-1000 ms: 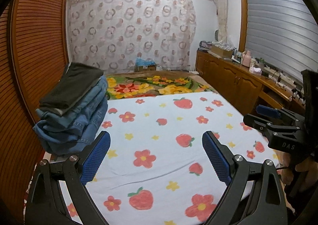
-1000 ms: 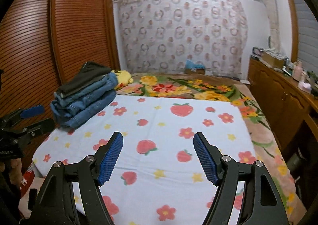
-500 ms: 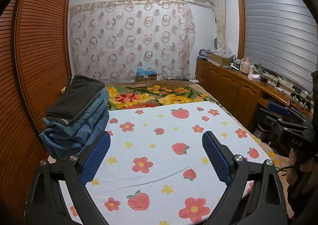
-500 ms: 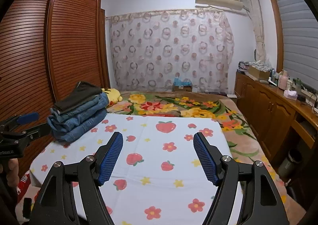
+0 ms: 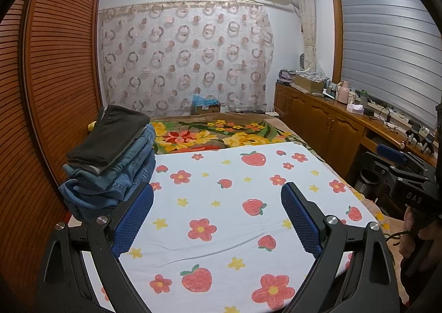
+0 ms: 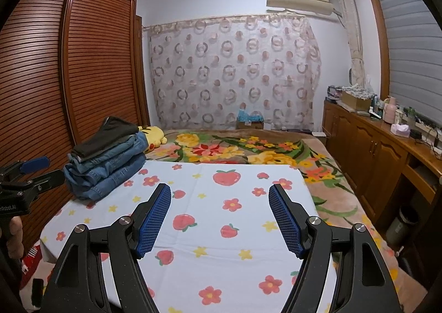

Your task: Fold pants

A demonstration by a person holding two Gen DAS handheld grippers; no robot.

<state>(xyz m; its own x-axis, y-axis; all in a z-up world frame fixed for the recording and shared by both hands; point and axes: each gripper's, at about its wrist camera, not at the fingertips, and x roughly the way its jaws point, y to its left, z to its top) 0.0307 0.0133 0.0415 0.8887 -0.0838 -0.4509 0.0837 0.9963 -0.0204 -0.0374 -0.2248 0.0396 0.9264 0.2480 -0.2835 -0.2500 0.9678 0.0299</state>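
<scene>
A stack of folded pants [image 5: 110,163] [image 6: 107,158], blue jeans with a dark pair on top, rests at the left edge of the strawberry-print sheet [image 5: 221,202] [image 6: 215,219]. My left gripper [image 5: 216,191] stands open over the sheet, just right of the stack, with nothing between its blue pads. Over the middle of the sheet my right gripper [image 6: 219,191] is also open and holds nothing. Each gripper shows at the edge of the other's view, held by a hand.
A flowered blanket [image 6: 243,147] covers the far half of the bed, with a yellow plush toy [image 6: 153,136] behind the stack. A slatted wardrobe [image 5: 49,91] lines the left side. A wooden cabinet [image 6: 367,152] with clutter runs along the right, a bin [image 6: 403,226] beside it.
Both views have tilted upward and drawn back, so more wall and ceiling show. The right gripper has shifted sideways. Both grippers stay open and the stack has not moved.
</scene>
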